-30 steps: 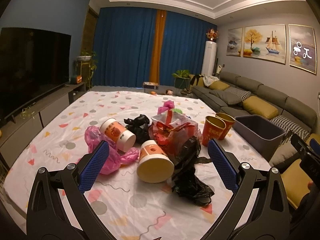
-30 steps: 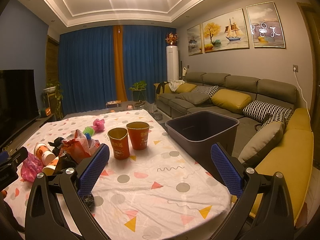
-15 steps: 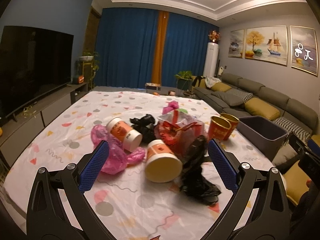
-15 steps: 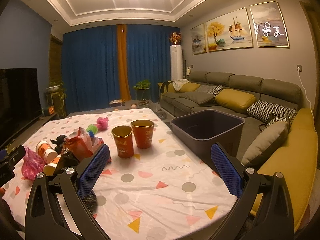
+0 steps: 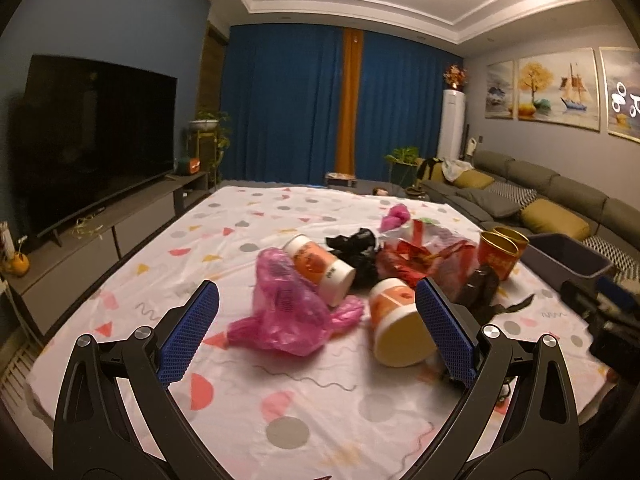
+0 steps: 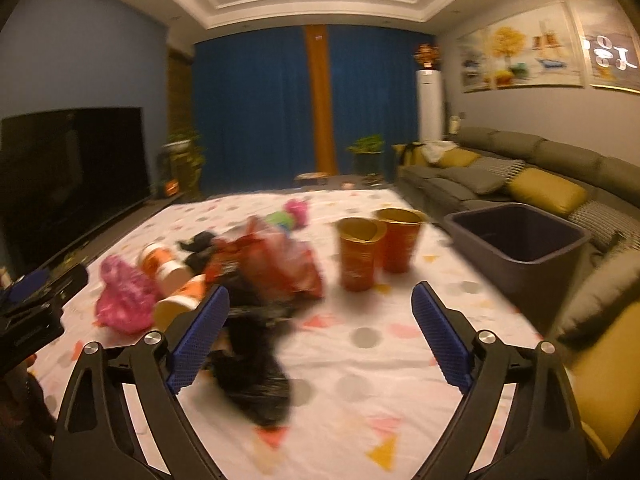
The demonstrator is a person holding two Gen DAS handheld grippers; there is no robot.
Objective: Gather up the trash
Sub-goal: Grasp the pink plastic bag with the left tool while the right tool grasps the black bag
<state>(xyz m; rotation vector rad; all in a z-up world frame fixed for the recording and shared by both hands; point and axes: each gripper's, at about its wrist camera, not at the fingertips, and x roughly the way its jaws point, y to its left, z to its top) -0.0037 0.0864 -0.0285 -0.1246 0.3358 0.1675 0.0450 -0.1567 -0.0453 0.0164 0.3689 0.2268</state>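
On the table (image 5: 248,216) the trash sits in 1 cluster: a crumpled bag (image 5: 288,312) leftmost, 2 tipped cups (image 5: 320,268) (image 5: 396,328) beside it, a snack wrapper (image 5: 424,256) behind them. Right of these stand 2 upright cups (image 6: 360,252) (touching), and the bin (image 6: 516,240) lies beyond the table's right edge, before the sofa (image 6: 500,168).

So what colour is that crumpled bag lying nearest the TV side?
Pink: the crumpled plastic bag shows best in the left wrist view.
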